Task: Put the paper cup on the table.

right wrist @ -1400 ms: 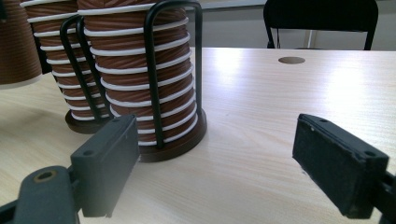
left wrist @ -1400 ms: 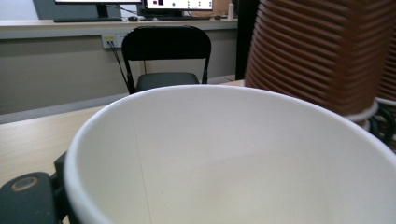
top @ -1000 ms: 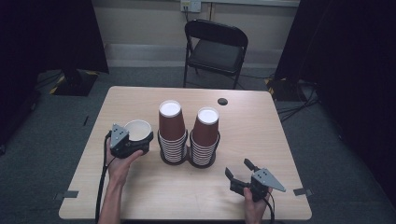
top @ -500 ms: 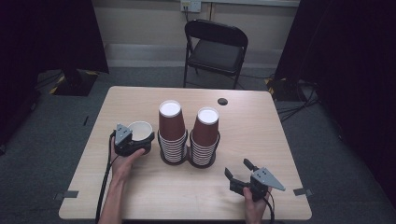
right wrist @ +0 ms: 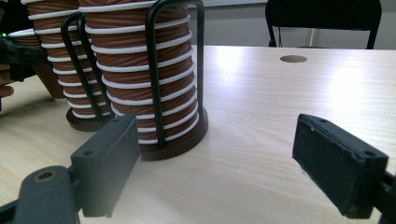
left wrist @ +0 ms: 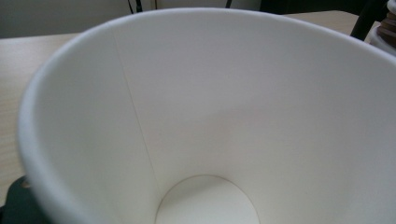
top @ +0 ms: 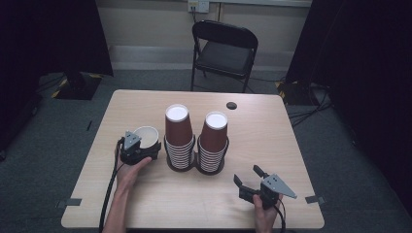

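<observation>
Left gripper [top: 141,149] holds a single paper cup [top: 145,137] upright at the left side of the desk [top: 291,145], just beside the left stack of cups [top: 179,138]. Its fingers have just been closing with the cup between them; whether they press on it cannot be told. In the left gripper view the cup's white inside [left wrist: 224,121] faces the camera. Right gripper [top: 252,180] rests near the front right desk edge, fingers [right wrist: 341,170] wide apart and empty, pointing toward the right stack [top: 214,143] in its black wire holder [right wrist: 156,70].
</observation>
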`<state>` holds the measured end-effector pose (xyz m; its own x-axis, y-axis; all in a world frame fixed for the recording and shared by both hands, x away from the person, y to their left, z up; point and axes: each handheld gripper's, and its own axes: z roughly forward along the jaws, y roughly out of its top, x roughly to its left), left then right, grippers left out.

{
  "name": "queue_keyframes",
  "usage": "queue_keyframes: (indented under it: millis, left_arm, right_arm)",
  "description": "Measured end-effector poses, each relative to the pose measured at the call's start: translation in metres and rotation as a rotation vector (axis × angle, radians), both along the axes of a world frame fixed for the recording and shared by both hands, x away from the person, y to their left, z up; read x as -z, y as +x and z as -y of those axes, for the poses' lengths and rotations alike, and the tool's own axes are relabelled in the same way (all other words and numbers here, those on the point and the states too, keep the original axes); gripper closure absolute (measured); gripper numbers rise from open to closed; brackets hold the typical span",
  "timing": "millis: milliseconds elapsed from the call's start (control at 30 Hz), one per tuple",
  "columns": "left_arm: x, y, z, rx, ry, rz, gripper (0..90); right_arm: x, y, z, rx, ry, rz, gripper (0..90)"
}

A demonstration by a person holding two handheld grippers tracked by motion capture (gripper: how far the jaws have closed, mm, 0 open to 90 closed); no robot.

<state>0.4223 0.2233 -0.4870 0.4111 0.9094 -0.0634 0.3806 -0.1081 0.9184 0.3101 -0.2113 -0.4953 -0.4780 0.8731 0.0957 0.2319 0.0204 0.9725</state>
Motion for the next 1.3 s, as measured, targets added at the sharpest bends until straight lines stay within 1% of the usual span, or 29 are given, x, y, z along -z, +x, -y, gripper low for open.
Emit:
queue_keyframes:
  millis: [100, 167, 200, 233, 267, 300, 333, 367, 400, 500, 567, 600, 633, 700, 733, 767, 800, 900, 933, 967, 1067, 1100, 1133, 1300]
  left_arm:
    - [0.003, -0.001, 0.0, -0.002, -0.004, -0.009, 12.2]
    - [0.005, -0.001, 0.0, -0.005, 0.002, -0.011, 13.3]
    - [0.006, -0.003, 0.001, -0.007, 0.031, -0.023, 13.7]
    - [0.006, -0.003, 0.001, -0.007, 0.031, -0.023, 14.0]
    - [0.007, -0.005, 0.002, -0.013, 0.068, -0.03, 14.5]
    - [0.007, -0.005, 0.002, -0.013, 0.068, -0.03, 14.7]
    - [0.007, -0.006, 0.003, -0.022, 0.095, -0.033, 14.9]
    - [0.007, -0.006, 0.003, -0.022, 0.095, -0.033, 15.1]
    - [0.009, -0.007, 0.003, -0.025, 0.093, -0.048, 15.4]
    - [0.009, -0.007, 0.003, -0.025, 0.097, -0.051, 15.4]
    - [0.009, -0.007, 0.002, -0.027, 0.094, -0.053, 15.5]
    - [0.009, -0.008, 0.002, -0.026, 0.084, -0.054, 15.5]
    - [0.008, -0.011, 0.002, -0.024, 0.088, -0.048, 15.5]
    - [0.009, -0.012, 0.001, -0.026, 0.084, -0.046, 15.5]
    - [0.008, -0.014, 0.0, -0.026, 0.077, -0.051, 15.5]
    - [0.009, -0.015, 0.0, -0.028, 0.077, -0.045, 15.5]
    - [0.009, -0.016, 0.0, -0.034, 0.07, -0.042, 15.5]
    - [0.009, -0.019, -0.001, -0.044, 0.066, -0.037, 15.5]
    - [0.009, -0.02, -0.002, -0.043, 0.072, -0.043, 15.5]
    - [0.009, -0.021, -0.003, -0.041, 0.065, -0.042, 15.5]
    - [0.009, -0.022, -0.003, -0.038, 0.063, -0.038, 15.4]
    - [0.009, -0.022, -0.003, -0.038, 0.063, -0.038, 15.2]
    - [0.008, -0.02, -0.003, -0.027, 0.069, -0.052, 15.3]
    - [0.006, -0.02, 0.001, -0.024, 0.084, -0.058, 15.5]
  right_arm:
    - [0.0, 0.0, 0.0, 0.001, 0.0, -0.002, 14.0]
    - [0.0, 0.0, 0.0, 0.0, -0.002, -0.003, 14.0]
    - [0.0, 0.0, -0.001, 0.003, -0.009, -0.005, 14.0]
    - [0.0, 0.0, -0.001, 0.003, -0.009, -0.005, 14.0]
    - [0.0, 0.0, -0.002, 0.003, -0.016, -0.007, 14.0]
    - [0.0, 0.0, -0.002, 0.003, -0.016, -0.007, 14.0]
    - [0.0, 0.0, -0.002, 0.002, -0.016, -0.01, 14.0]
    - [0.0, 0.0, -0.002, 0.002, -0.016, -0.01, 14.0]
    - [0.0, 0.0, -0.001, 0.005, -0.013, -0.01, 14.1]
    - [0.0, 0.0, -0.001, 0.006, -0.013, -0.006, 14.1]
    - [0.0, 0.0, -0.001, 0.005, -0.012, -0.006, 14.0]
    - [0.0, 0.0, -0.001, 0.005, -0.012, -0.007, 14.0]
    - [0.0, 0.0, -0.001, 0.004, -0.011, -0.006, 14.1]
    - [0.0, 0.0, -0.001, 0.006, -0.011, -0.005, 14.1]
    - [0.0, 0.0, -0.001, 0.006, -0.009, -0.005, 14.1]
    - [0.0, 0.0, -0.001, 0.007, -0.01, -0.004, 14.1]
    - [0.0, 0.0, -0.001, 0.006, -0.009, -0.005, 14.1]
    - [0.0, 0.0, -0.001, 0.006, -0.007, -0.003, 14.1]
    - [0.0, 0.0, -0.001, 0.006, -0.008, -0.004, 14.1]
    - [0.0, 0.0, -0.001, 0.004, -0.008, -0.005, 14.1]
    - [0.0, 0.0, -0.001, 0.005, -0.008, -0.005, 14.1]
    - [0.0, 0.0, -0.001, 0.005, -0.008, -0.005, 14.1]
    - [0.0, 0.0, -0.001, 0.005, -0.008, -0.005, 14.1]
    - [0.0, 0.0, -0.001, 0.003, -0.006, -0.005, 14.1]
